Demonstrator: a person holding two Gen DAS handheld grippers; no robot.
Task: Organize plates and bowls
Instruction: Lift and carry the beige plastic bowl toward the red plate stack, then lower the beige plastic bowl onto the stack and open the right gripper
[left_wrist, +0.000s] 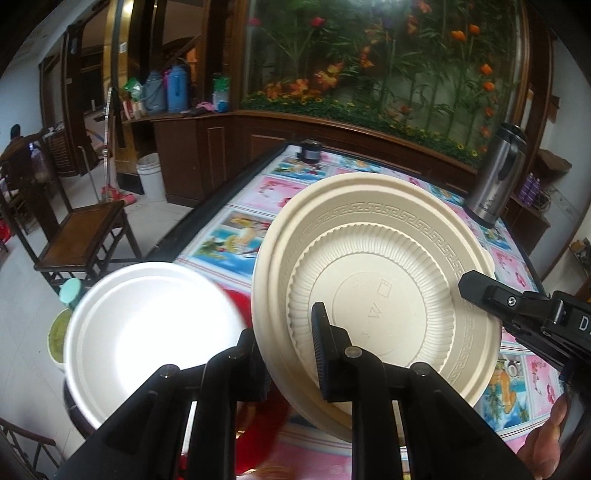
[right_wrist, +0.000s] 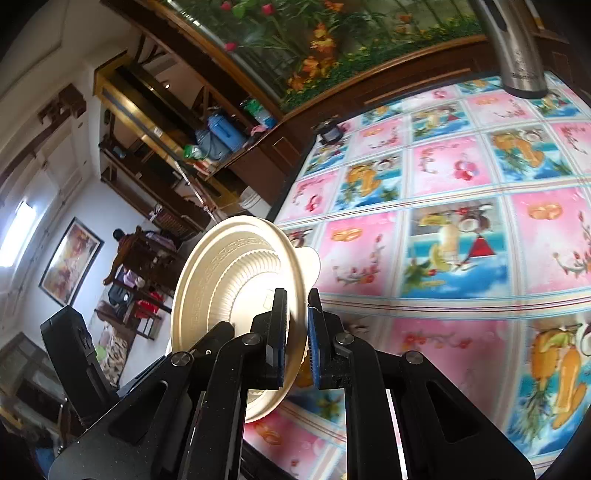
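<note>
Evidently both claws are sharing the load: the left claw (left_wrist: 291, 354) is clamping the near rim of the cream plate (left_wrist: 373, 291) while the right claw (right_wrist: 297, 332) is pinching its right rim, keeping it tilted above the bench (right_wrist: 461, 236) for stacking.

Both black gripper (right_wrist: 297, 332) frames show round silver rivets and ribbed blue pads (right_wrist: 313, 343)

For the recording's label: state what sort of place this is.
Probably a home dining room: a table under a fruit-print cloth, a wooden chair on tiled floor, and thermos flasks on a wooden sideboard beside a flower-filled glass case.
</note>
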